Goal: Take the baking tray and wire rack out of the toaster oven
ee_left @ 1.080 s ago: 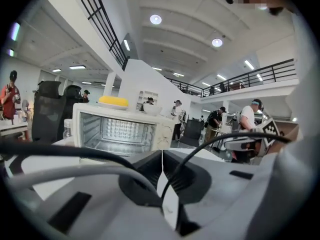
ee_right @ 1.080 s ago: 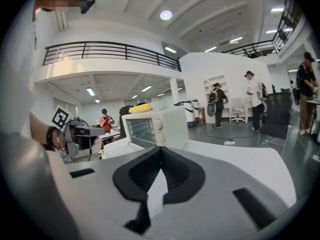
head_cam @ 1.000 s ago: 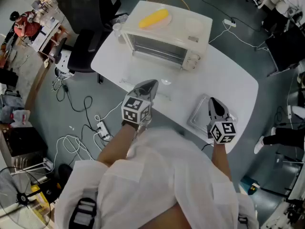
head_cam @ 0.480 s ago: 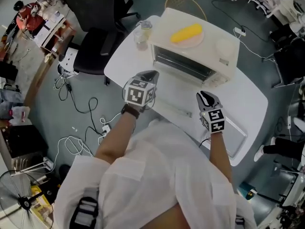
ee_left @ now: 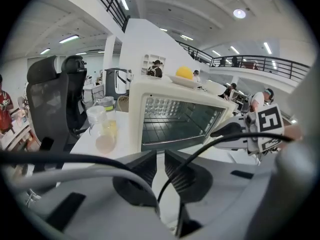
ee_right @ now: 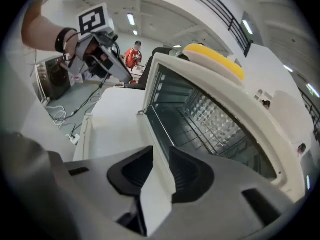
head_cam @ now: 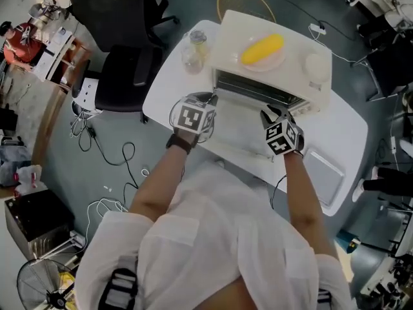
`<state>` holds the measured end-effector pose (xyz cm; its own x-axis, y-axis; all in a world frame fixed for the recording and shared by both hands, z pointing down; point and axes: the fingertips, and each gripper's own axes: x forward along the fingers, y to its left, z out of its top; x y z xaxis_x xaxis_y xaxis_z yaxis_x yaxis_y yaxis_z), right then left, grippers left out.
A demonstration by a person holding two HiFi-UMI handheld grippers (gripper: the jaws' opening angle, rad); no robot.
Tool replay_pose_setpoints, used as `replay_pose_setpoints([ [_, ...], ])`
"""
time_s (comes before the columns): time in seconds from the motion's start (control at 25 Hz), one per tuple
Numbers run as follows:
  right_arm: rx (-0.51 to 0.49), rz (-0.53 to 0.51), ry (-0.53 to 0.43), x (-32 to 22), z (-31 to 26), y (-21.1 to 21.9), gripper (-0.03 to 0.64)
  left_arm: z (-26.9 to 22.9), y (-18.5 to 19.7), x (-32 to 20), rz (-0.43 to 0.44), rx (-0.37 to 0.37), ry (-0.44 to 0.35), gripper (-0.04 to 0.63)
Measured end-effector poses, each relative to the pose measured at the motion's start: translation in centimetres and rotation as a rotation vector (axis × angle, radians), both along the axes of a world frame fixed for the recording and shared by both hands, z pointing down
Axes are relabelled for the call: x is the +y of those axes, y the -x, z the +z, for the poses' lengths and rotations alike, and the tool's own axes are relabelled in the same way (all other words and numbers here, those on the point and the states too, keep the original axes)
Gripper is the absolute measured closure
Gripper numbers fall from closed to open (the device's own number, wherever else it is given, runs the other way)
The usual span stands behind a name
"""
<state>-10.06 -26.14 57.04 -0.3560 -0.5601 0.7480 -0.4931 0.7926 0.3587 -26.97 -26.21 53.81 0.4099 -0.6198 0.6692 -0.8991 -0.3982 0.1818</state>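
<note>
The cream toaster oven point(head_cam: 271, 66) stands at the table's far side with its door point(head_cam: 242, 124) folded down. The wire rack point(ee_left: 170, 126) point(ee_right: 200, 134) sits inside on its rails. The grey baking tray point(head_cam: 326, 176) lies on the table to the right of the oven. My left gripper point(head_cam: 208, 99) point(ee_left: 160, 156) hovers shut and empty before the left end of the oven mouth. My right gripper point(head_cam: 268, 112) point(ee_right: 161, 159) is at the right of the mouth; its jaws have just been opening, and the oven's white front edge shows between them, not gripped.
A yellow item on a plate point(head_cam: 261, 49) and a white dish point(head_cam: 316, 66) rest on the oven's top. A clear jar point(head_cam: 193, 47) stands left of the oven. A black office chair point(head_cam: 122, 76) is beyond the table's left end; cables lie on the floor.
Both grippers have moved from the table's near edge up to the oven mouth. The right one has left the tray lying on the table at the right.
</note>
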Motion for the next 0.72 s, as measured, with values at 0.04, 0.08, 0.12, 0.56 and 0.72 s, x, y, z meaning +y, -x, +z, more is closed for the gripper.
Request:
replay_pose_setpoints([
  [0.04,0.042,-0.016,0.000,-0.3,0.5,0.2,0.511,0.2,0.3,-0.3,0.003,-0.001,0.004,0.575],
  [0.08,0.081,-0.033,0.001,-0.6,1.0,0.4,0.509,0.5,0.7,-0.6,0.003,-0.002,0.008,0.575],
  [0.12,0.115,-0.049,0.003,-0.9,1.6,0.6,0.504,0.7,1.0,-0.8,0.003,-0.002,0.014,0.575],
  [0.56,0.298,-0.079,0.009,-6.6,5.3,1.0,0.494,2.8,2.3,-1.1,-0.009,0.025,0.095,0.483],
  [0.72,0.353,-0.115,0.044,-6.5,6.8,0.6,0.494,3.0,1.6,-0.8,-0.022,0.031,0.118,0.483],
])
